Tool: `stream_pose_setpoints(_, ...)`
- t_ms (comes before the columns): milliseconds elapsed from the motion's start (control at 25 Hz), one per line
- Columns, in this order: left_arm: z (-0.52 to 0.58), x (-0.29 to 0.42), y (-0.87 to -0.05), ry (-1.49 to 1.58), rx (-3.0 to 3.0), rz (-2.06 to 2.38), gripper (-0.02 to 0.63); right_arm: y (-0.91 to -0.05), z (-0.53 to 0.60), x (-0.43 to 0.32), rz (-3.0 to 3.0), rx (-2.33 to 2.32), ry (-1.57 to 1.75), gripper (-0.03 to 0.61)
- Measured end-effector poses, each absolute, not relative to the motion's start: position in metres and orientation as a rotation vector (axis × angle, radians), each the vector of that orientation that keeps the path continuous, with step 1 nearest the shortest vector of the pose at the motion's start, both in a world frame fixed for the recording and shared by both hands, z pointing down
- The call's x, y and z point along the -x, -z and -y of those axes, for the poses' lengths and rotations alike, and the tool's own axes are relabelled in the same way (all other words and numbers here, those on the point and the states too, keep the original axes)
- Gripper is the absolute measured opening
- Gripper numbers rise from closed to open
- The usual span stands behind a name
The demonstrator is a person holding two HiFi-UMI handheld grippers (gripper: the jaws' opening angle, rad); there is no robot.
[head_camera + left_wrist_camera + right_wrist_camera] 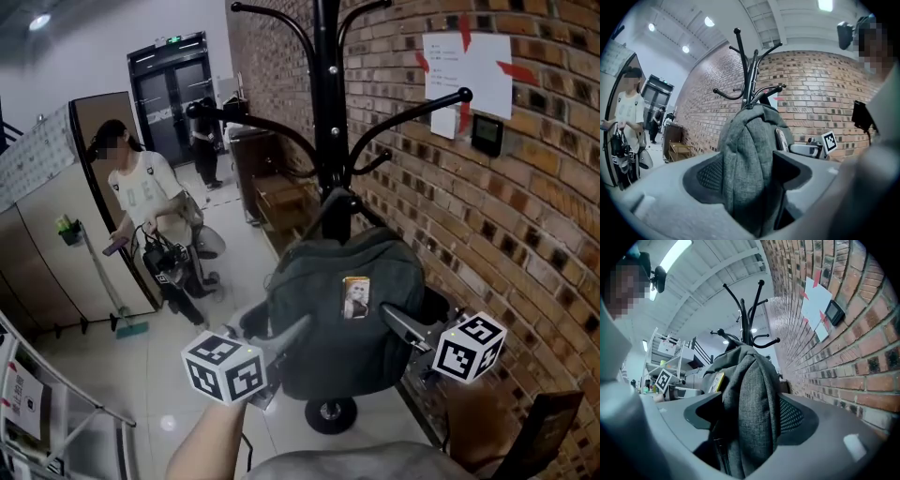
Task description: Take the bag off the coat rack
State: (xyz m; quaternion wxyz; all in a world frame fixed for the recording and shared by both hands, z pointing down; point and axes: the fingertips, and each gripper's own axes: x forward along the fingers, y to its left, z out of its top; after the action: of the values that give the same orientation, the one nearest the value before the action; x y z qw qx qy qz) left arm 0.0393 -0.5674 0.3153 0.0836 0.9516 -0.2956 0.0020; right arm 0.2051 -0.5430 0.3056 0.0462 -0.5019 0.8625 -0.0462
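Observation:
A dark grey backpack [337, 309] with a small yellow tag hangs from the black coat rack [326, 112] in front of the brick wall. My left gripper [286, 339] clamps the bag's left side and my right gripper [403, 328] its right side. In the left gripper view the grey fabric [750, 140] fills the gap of the left gripper [750, 174], and both jaws lie against it. The right gripper view shows the same: the bag's edge [752, 390] is pinched in the right gripper [750, 417]. The bag's top still sits at the rack's hooks.
The rack's round base [330, 414] stands on the tiled floor by the brick wall [525, 216], which carries a taped paper [467, 70]. A person [141, 197] stands at left with equipment, another [204, 141] by the far door. A wooden bench [272, 192] is behind; a metal frame [56, 412] lower left.

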Motion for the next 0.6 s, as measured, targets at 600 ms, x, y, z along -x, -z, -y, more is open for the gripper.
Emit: stream_pose_setpoints(600, 0.551, -0.045, -0.301, 0.006, -2.799, 0.915, 0.242, -0.291, 0.531, -0.200, -2.609, 1.578, 0.094, 0.206)
